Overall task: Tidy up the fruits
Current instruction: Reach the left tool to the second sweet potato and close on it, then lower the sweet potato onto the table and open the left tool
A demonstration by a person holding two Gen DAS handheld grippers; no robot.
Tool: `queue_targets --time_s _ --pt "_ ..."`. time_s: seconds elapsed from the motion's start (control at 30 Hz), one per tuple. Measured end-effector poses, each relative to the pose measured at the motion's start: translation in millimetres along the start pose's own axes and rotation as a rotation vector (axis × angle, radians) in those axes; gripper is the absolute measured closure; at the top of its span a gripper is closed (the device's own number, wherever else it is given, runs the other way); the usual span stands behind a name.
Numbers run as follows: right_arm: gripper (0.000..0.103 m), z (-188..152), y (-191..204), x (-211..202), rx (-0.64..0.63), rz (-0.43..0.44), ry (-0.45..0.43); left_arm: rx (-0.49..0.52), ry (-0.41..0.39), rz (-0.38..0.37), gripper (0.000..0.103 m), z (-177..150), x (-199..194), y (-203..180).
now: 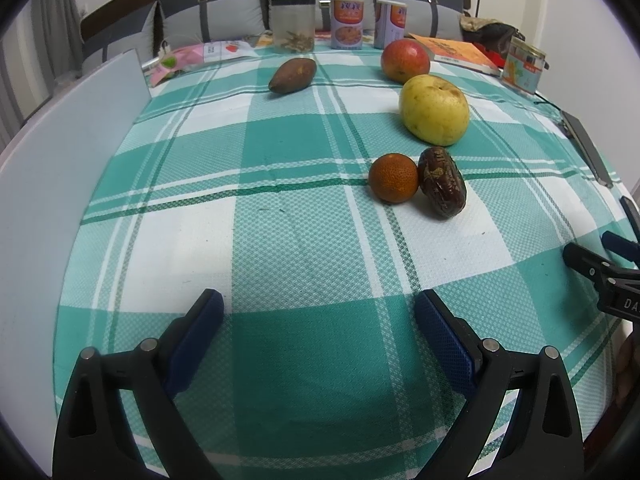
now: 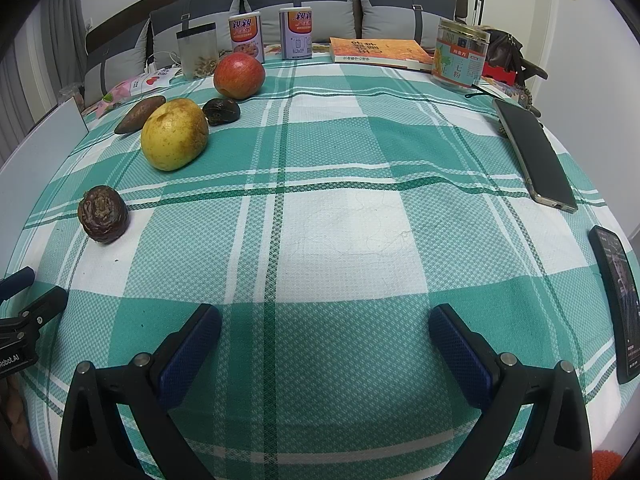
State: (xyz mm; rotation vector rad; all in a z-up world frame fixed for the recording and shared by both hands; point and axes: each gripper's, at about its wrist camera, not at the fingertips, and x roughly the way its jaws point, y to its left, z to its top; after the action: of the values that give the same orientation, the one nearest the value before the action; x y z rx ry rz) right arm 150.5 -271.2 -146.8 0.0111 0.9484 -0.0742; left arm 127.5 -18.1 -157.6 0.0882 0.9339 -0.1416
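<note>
The fruits are sitting on your worktop's green-and-white checked cloth [image 1: 280, 248]: a small orange [image 1: 393, 178] is touching a wrinkled dark red date [image 1: 442, 182] just beside it, a yellow pear [image 1: 434, 109] is lying just behind them, and a red apple [image 1: 405, 60] is resting behind the pear. A brown pointed fruit [image 1: 292, 75] is lying well apart to the left, and in the right wrist view a dark rounded fruit [image 2: 221, 111] is showing between the pear and the apple. Your left gripper [image 1: 319, 312] is hovering near the front edge with its fingers spread wide and gripping nothing; your right gripper [image 2: 325, 326] is doing the same, fingers spread over bare cloth. Along the back edge two printed cans [image 2: 247, 38], a clear bag of dried bits [image 2: 199, 51], an orange book [image 2: 380, 53] and a labelled jar [image 2: 461, 55] are standing. Two phones [image 2: 534, 154] are lying at the right side.
</note>
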Motion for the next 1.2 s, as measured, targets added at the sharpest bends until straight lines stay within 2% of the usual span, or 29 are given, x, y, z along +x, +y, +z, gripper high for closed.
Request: queue_targets --time_s 0.07,0.2,0.27,0.37,0.47,0.5,0.6,0.67,0.77,0.87,0.9,0.93,1.0,1.13,1.2 --pt "0.000 0 0 0 0.000 0.000 0.000 0.008 0.012 -0.013 0.006 2 0 1" --pt "0.000 0 0 0 0.000 0.000 0.000 0.025 0.092 -0.074 0.007 18 1 10" --pt "0.000 0 0 0 -0.001 0.001 0.001 -0.001 0.075 -0.089 0.007 36 -2 23" --pt "0.000 0 0 0 -0.001 0.001 0.001 -0.037 0.047 -0.102 0.007 88 4 43" --pt "0.000 0 0 0 -0.001 0.001 0.001 -0.012 0.085 -0.139 0.007 138 27 46" --pt "0.000 0 0 0 -0.001 0.001 0.001 0.038 0.096 -0.129 0.007 163 41 40" --pt "0.000 0 0 0 -0.001 0.001 0.001 0.152 0.109 -0.059 0.008 203 74 26" --pt "0.000 0 0 0 -0.002 0.002 0.001 0.204 0.147 -0.050 0.008 221 100 19" --pt "0.000 1 0 1 -0.002 0.001 0.001 0.246 0.211 -0.034 0.008 235 136 11" --pt "0.000 1 0 1 -0.001 0.001 0.001 0.259 0.242 0.010 0.009 237 161 13" --pt "0.000 1 0 1 -0.002 0.001 0.001 0.251 0.244 0.009 0.016 238 165 16" --pt "0.000 1 0 1 -0.002 0.001 0.001 0.237 0.250 -0.009 0.042 238 168 20" --pt "0.000 1 0 1 -0.002 0.001 0.001 0.172 0.262 -0.113 0.062 239 166 28" --pt "0.000 0 0 1 -0.002 0.002 0.002 0.179 0.234 -0.079 0.062 230 157 32" --pt "0.000 1 0 1 -0.002 0.001 0.002 0.139 0.234 -0.081 0.062 222 148 39"
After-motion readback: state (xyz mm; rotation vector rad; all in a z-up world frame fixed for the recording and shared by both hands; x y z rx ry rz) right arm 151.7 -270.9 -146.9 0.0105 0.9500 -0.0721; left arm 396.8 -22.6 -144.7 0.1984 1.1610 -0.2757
